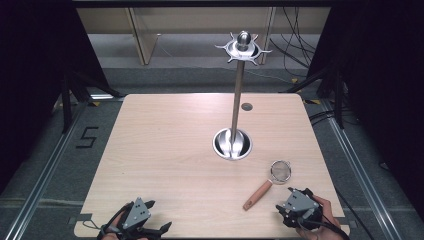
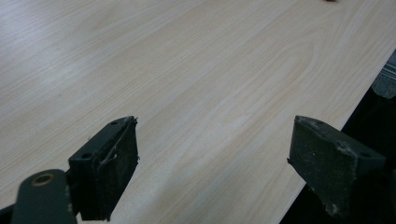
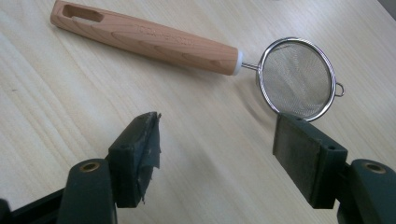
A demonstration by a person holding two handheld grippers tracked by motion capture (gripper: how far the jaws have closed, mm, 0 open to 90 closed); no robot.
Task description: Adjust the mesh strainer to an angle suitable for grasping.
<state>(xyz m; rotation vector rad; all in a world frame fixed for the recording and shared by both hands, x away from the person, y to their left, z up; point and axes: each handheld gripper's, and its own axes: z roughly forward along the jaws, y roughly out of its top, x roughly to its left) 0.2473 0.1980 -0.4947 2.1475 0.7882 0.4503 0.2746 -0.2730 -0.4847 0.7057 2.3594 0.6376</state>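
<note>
A small mesh strainer (image 1: 280, 171) with a wooden handle (image 1: 257, 194) lies flat on the table's right front part. In the right gripper view the strainer (image 3: 296, 78) lies just beyond the jaws, its handle (image 3: 144, 37) running off to the left. My right gripper (image 1: 294, 196) rests near the front right corner, a short way from the strainer, open with nothing between its jaws (image 3: 215, 149). My left gripper (image 1: 142, 207) sits at the front left edge, also open and empty (image 2: 215, 163), over bare tabletop.
A tall metal stand (image 1: 238, 95) with a round base (image 1: 232, 143) and a hooked top ring (image 1: 243, 48) rises from the middle right of the wooden table (image 1: 165, 150). A grey disc (image 1: 246, 106) lies behind it. Dark curtains flank both sides.
</note>
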